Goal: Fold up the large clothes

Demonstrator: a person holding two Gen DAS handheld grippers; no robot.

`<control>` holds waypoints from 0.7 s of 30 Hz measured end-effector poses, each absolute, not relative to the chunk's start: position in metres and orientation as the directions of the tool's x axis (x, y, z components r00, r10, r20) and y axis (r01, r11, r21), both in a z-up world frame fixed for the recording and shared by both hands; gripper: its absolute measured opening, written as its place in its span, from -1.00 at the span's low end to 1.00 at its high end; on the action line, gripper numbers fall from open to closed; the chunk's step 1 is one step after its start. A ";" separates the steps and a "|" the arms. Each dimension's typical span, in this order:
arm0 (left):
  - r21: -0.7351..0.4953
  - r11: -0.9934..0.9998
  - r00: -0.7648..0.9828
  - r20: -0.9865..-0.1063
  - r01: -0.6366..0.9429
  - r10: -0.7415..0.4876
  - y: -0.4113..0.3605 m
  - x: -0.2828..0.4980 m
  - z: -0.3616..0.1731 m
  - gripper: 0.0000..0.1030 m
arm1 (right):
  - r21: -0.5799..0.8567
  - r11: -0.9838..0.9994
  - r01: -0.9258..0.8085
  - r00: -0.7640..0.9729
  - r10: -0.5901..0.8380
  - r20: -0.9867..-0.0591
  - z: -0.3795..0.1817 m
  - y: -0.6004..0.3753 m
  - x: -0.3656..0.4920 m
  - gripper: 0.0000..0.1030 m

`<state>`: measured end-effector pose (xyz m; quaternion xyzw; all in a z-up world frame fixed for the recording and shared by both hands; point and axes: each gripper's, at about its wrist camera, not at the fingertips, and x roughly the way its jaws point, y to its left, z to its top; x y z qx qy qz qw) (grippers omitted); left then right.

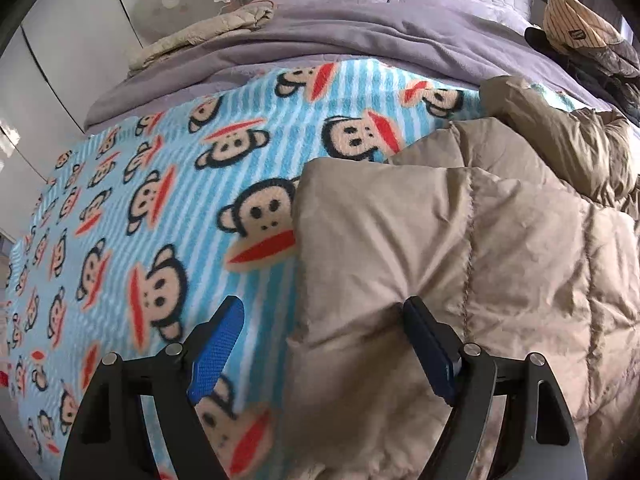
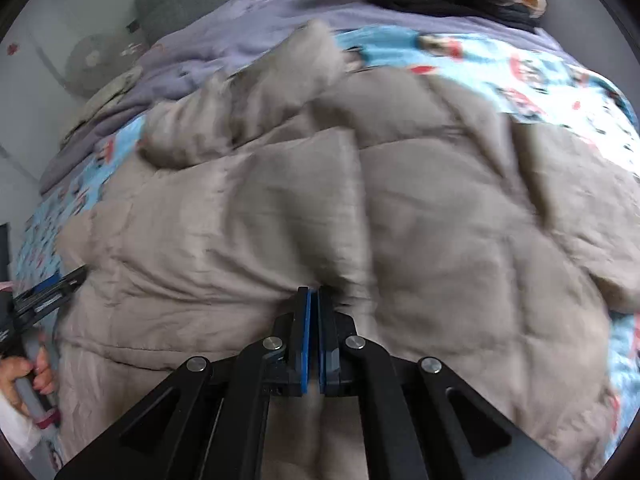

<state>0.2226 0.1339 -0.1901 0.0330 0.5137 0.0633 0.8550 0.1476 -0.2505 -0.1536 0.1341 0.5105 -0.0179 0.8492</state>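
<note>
Left wrist view shows a bed whose blue monkey-print blanket [image 1: 160, 184] covers the near part, with a purple duvet [image 1: 360, 32] toward the headboard. Its left gripper [image 1: 324, 320] stands open, 1 finger over the blanket, the other on the tan quilted coat's [image 1: 460, 248] left edge. Clothes [image 1: 580, 36] pile at the far right corner, partly cut off. Right wrist view is blurred: the right gripper [image 2: 314, 294] has its jaws closed together at the coat's near edge; whether fabric is pinched is unclear.
</note>
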 end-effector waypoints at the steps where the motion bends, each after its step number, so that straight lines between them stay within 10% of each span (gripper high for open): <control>1: 0.121 0.990 0.459 -0.877 -0.070 0.140 0.133 0.219 -0.187 0.61 | 0.240 0.953 0.187 0.476 0.126 -0.870 -0.154 -0.260 0.143 -0.94; 18: -0.034 0.988 0.374 -0.923 0.150 -0.088 0.007 0.124 -0.159 0.61 | 0.469 0.810 0.351 0.436 0.302 -0.848 -0.152 -0.327 0.032 -0.85; 21: -0.054 0.979 0.383 -0.915 0.198 -0.128 -0.020 0.112 -0.157 1.00 | 0.481 0.797 0.366 0.441 0.306 -0.843 -0.152 -0.340 0.019 -0.85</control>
